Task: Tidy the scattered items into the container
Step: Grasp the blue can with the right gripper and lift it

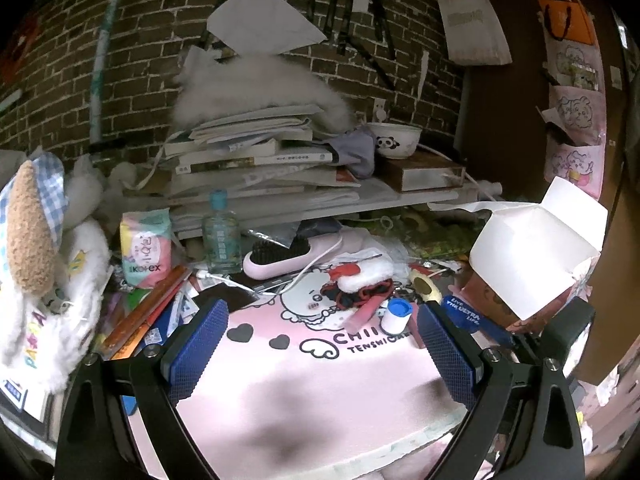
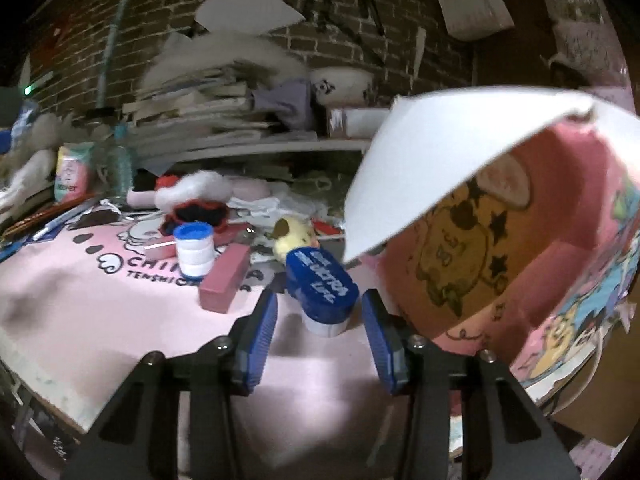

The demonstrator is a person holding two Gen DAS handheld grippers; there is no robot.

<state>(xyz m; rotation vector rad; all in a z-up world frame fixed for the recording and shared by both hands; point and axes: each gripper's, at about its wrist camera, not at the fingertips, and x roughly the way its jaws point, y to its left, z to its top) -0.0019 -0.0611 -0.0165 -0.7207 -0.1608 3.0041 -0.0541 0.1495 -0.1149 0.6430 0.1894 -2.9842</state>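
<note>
Closing the right gripper (image 2: 319, 326) squarely on the blue-capped bottle (image 2: 322, 287), standing on the pink tabletop (image 2: 100, 300) beside the open box (image 2: 520, 240), seems wise, its fingers narrowed but not visibly touching; left gripper (image 1: 320, 344) open, empty.

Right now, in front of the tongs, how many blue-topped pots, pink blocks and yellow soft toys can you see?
Blue-topped pots: 2 (small bottle, wide tub)
Pink blocks: 1
Yellow soft toys: 1
Total: 4
</note>
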